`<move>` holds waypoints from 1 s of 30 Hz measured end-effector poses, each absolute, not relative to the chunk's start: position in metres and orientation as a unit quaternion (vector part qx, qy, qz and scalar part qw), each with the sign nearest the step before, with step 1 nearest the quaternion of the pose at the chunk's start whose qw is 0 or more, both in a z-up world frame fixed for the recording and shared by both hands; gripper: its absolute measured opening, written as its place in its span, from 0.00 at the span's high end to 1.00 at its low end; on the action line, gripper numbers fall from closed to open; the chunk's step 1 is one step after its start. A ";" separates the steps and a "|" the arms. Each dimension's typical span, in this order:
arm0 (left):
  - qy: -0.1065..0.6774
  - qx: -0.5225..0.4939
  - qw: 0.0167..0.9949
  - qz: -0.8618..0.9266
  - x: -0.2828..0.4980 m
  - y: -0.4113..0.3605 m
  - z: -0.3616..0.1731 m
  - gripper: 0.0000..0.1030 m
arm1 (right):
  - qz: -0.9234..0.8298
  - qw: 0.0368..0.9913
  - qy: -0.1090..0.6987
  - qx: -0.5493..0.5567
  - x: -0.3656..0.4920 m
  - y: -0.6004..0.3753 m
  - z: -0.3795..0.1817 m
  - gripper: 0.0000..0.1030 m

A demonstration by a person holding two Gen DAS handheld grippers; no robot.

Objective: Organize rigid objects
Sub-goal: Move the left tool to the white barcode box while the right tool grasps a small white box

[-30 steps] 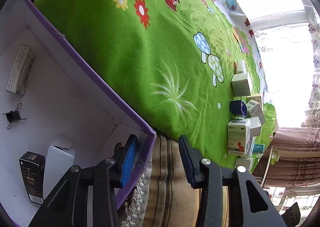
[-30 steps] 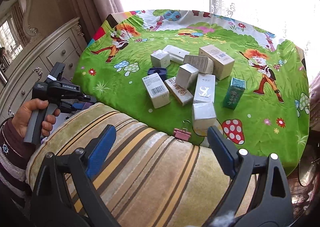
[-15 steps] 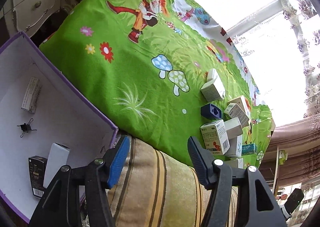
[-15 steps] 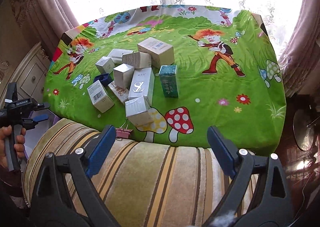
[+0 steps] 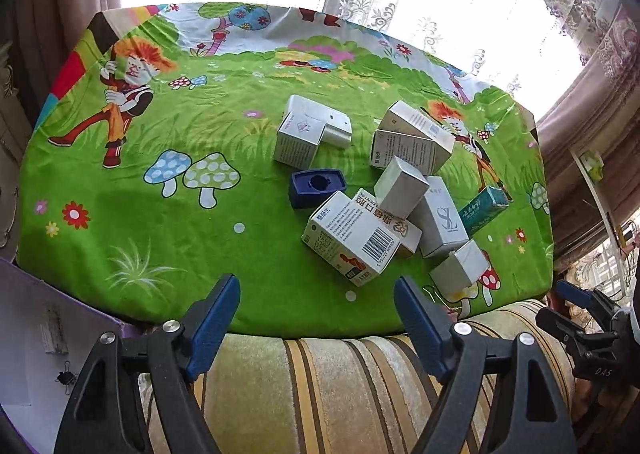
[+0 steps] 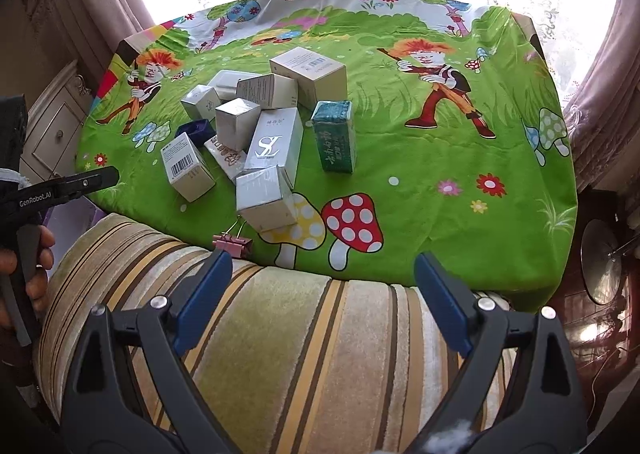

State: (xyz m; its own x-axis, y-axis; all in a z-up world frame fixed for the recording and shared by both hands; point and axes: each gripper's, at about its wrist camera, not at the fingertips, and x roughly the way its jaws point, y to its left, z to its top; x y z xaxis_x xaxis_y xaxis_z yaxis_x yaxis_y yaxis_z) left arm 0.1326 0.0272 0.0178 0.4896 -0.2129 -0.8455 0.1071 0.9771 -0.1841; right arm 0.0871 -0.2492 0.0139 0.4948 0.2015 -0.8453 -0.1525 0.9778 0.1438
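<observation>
Over the table's [image 5: 100, 221] near edge, the left claw [image 5: 316, 324] is hanging empty, its jaws just opening after swinging away from the purple box [image 5: 24, 294], while the right claw [image 6: 320, 298] is waiting apart, leaving the carton cluster [image 5: 384, 189] unsorted.

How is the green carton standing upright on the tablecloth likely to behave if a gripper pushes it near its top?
The green carton stands on a small end and is tall for that base, so it would probably tip rather than slide. The soft tablecloth likely adds drag at its foot. Being thin card, it is probably light and may dent if squeezed hard.
</observation>
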 end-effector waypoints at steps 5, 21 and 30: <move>0.485 0.063 0.864 -0.120 0.146 -0.010 0.017 0.19 | 0.110 0.859 0.500 0.018 0.092 -0.244 0.011 0.09; 0.508 0.155 0.827 -0.183 0.185 -0.037 -0.021 0.17 | 0.146 0.843 0.518 -0.024 0.128 -0.205 -0.005 0.09; 0.510 0.145 0.823 -0.202 0.189 -0.034 -0.031 0.19 | 0.146 0.834 0.531 -0.033 0.154 -0.190 -0.023 0.17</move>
